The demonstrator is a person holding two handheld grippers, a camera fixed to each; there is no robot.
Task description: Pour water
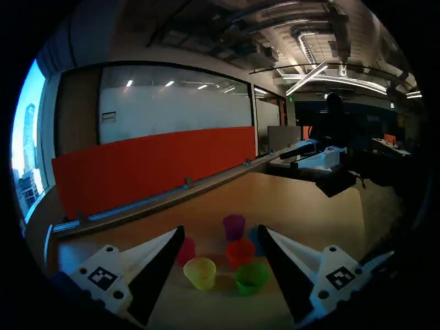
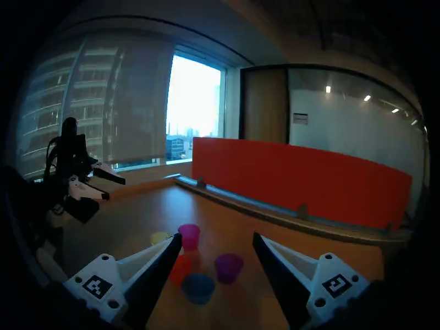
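Office, daylight plus lamps. Wooden table (image 1: 308,203), tan top. Red partition (image 1: 154,165) runs along its far edge on a grey rail (image 1: 165,199). Behind it is a frosted glass wall (image 1: 176,104) that reflects small ceiling spots. A brown wood panel (image 1: 77,110) stands beside the glass. Window (image 2: 192,107) is bright, with city towers outside. A mesh blind (image 2: 110,104) is drawn over the neighbouring panes. Ceiling is open: ducts (image 1: 308,44) exposed, strip lights (image 1: 308,77) lit. The room past the table is dim, with more desks (image 1: 390,146) far off.
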